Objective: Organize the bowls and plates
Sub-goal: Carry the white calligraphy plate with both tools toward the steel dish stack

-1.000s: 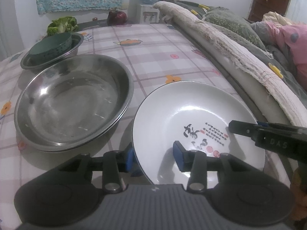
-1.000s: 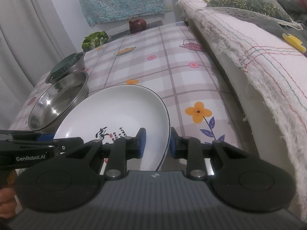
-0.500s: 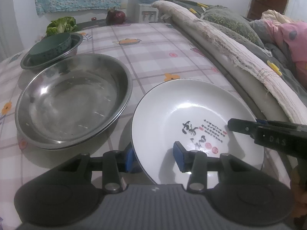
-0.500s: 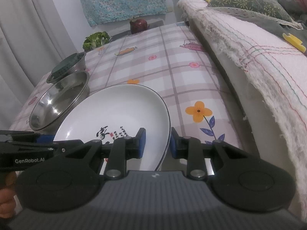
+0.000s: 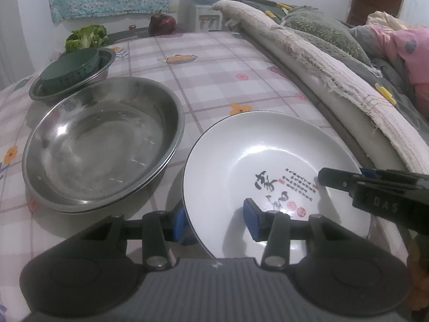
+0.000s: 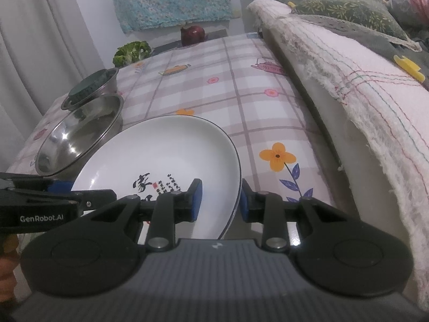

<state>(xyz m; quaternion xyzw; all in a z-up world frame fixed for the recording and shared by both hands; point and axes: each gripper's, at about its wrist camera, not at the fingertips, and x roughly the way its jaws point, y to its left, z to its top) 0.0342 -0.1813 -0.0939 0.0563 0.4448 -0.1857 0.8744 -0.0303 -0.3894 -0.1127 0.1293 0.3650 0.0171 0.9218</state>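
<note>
A white plate (image 5: 254, 147) with black writing sits at the near right of the checked tablecloth (image 5: 214, 75), and both grippers are on it. My left gripper (image 5: 214, 224) is shut on its left rim, with one pad outside and one on the inner wall. My right gripper (image 6: 219, 204) straddles the plate's (image 6: 161, 155) right rim. Its jaws are opening and the pads stand just off the rim. I cannot tell whether the plate rests fully on the cloth. A large steel basin (image 5: 102, 145) lies empty to the plate's left. Behind it a dark green bowl (image 5: 69, 67) sits inside a smaller steel bowl (image 5: 107, 64).
Folded bedding and pillows (image 5: 321, 61) run along the table's right edge, close to the plate. Broccoli (image 5: 85, 36) and a dark red round fruit (image 5: 162, 22) lie at the far end. A curtain (image 6: 40, 53) hangs at the left. A person's hand (image 6: 5, 255) holds the left gripper.
The right gripper's jaws stand slightly wider around the plate's rim. The plate, the bowls and both hands have kept their places.
</note>
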